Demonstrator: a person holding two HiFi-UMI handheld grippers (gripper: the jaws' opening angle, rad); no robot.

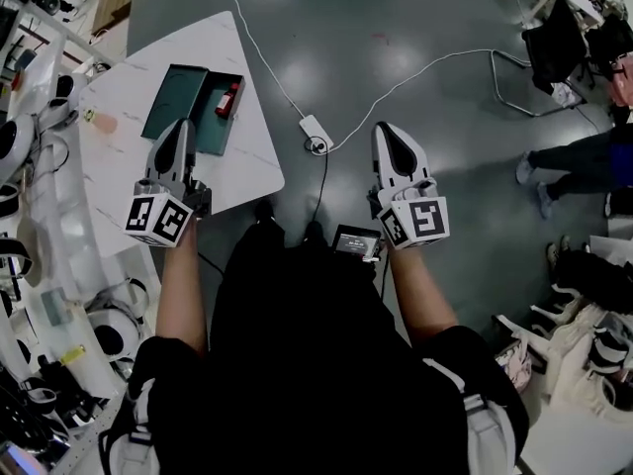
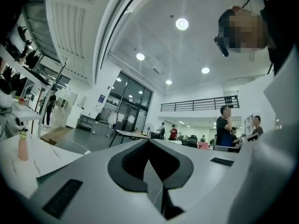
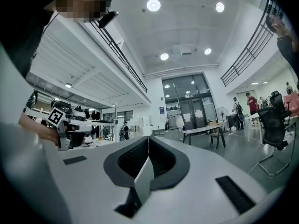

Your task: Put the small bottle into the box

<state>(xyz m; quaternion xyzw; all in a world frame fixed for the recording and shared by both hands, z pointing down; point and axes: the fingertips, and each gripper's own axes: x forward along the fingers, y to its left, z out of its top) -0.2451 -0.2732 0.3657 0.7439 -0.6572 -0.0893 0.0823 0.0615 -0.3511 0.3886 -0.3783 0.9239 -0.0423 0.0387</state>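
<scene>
The bottle (image 1: 228,99) is small and red, darker at one end, and it lies on its side in the right half of the box (image 1: 176,97), close to that half's far end. The box is dark green and lies open on the white table (image 1: 119,181), its left half a bare flat panel and its right half a darker tray. Your left gripper (image 1: 181,129) shows above the table with its tip just short of the box's near edge, touching neither box nor bottle. In the left gripper view its dark pads (image 2: 128,164) are closed fully together along one thin line, and nothing is between them. Your right gripper (image 1: 388,132) is out over the grey floor (image 1: 415,28), well apart from the table and near a white power strip (image 1: 316,130) and its cable. In the right gripper view its pads (image 3: 127,163) also meet along a single seam, so that claw is fully closed and holds nothing. Both grippers point out level, away from your body.
</scene>
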